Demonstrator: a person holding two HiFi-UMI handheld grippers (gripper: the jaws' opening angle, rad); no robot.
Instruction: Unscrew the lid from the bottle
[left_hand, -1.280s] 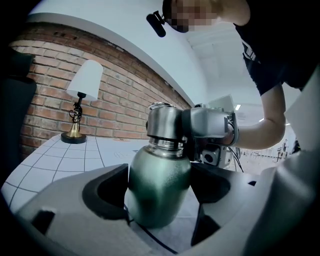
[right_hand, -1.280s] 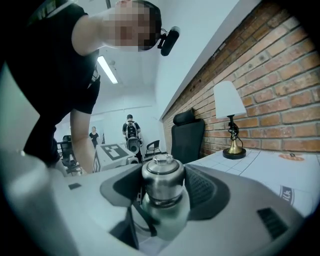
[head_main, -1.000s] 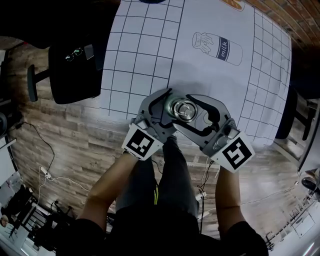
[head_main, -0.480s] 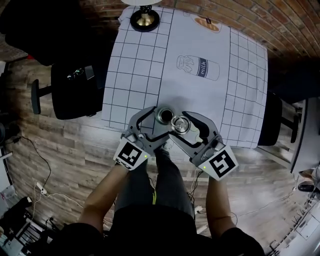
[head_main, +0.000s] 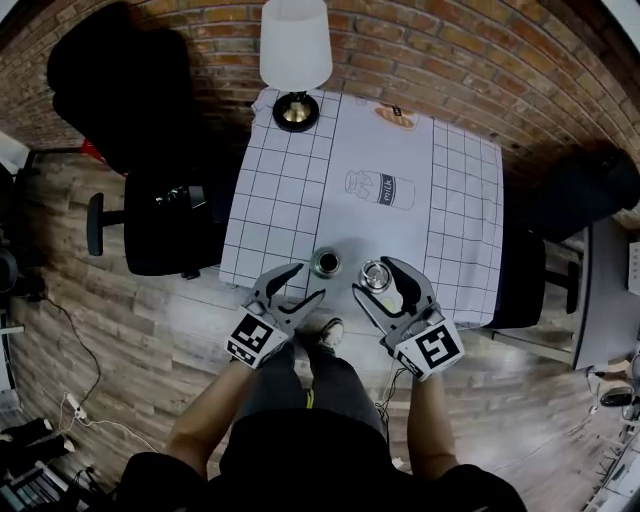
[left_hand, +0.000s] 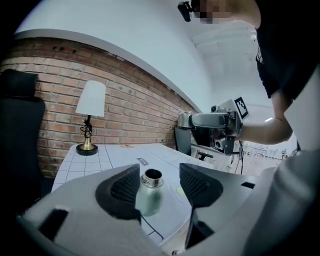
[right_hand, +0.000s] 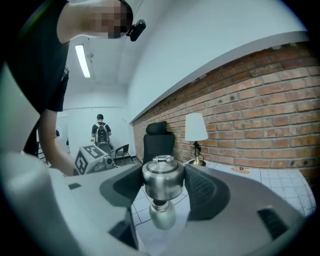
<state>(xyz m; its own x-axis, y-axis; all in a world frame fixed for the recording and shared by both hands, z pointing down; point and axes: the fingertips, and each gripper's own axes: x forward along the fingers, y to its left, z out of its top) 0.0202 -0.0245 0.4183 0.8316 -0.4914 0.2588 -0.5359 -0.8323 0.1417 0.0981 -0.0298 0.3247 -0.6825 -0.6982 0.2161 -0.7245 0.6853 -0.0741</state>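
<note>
One step appears complete: the lid (head_main: 378, 275) is off the bottle (head_main: 326, 263), which stands open-mouthed near the front edge of the desk (head_main: 290, 180); the next move probably calls for setting the lid down; the right gripper (right_hand: 161, 186) clamps the lid; the left gripper (left_hand: 159, 181), jaws apart though just narrowed, holds nothing; the bottle stands beyond its tips.
</note>
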